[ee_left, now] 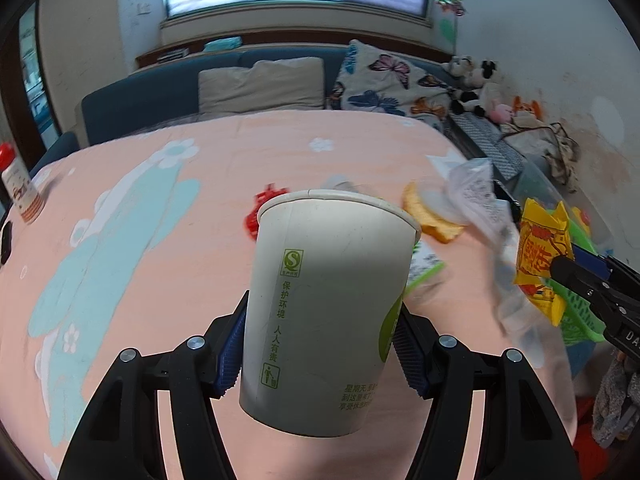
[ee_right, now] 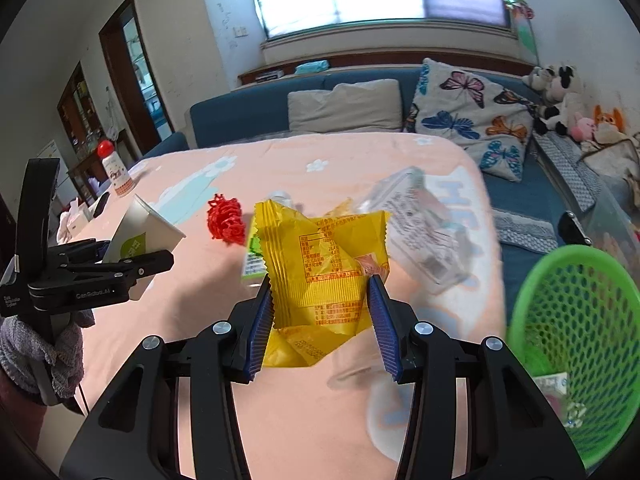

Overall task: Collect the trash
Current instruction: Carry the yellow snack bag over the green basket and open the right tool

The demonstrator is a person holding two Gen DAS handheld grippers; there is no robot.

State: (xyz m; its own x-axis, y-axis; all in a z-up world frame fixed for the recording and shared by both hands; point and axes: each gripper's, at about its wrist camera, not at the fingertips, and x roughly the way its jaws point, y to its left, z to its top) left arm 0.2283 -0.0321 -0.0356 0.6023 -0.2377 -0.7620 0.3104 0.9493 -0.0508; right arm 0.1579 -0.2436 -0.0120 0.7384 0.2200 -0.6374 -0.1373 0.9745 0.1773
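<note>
The left tongs (ee_left: 320,344) are clamped on a white paper cup (ee_left: 328,308), the blue pads pressing its lower sides while it tilts slightly with its open rim pointing away, lifted above the pink cloth-covered surface (ee_left: 140,240). Beyond the cup's rim lie a red crumpled piece (ee_left: 264,204), a yellow-orange wrapper (ee_left: 432,216) and a clear plastic bag (ee_left: 476,196) with printed text, the last two off to the right of these tongs.

The right tongs (ee_right: 320,316) are clamped on a yellow snack wrapper (ee_right: 320,268), which stands crumpled between the blue pads and is held clear of the surface. Just behind the wrapper sits a small green-and-white carton (ee_right: 252,260), partly hidden. To the right of these tongs, close by and lower, stands a green mesh basket (ee_right: 576,320) with some scraps at its bottom. Far off to the left, near the surface's edge, stands a bottle with a red cap (ee_right: 114,172).
</note>
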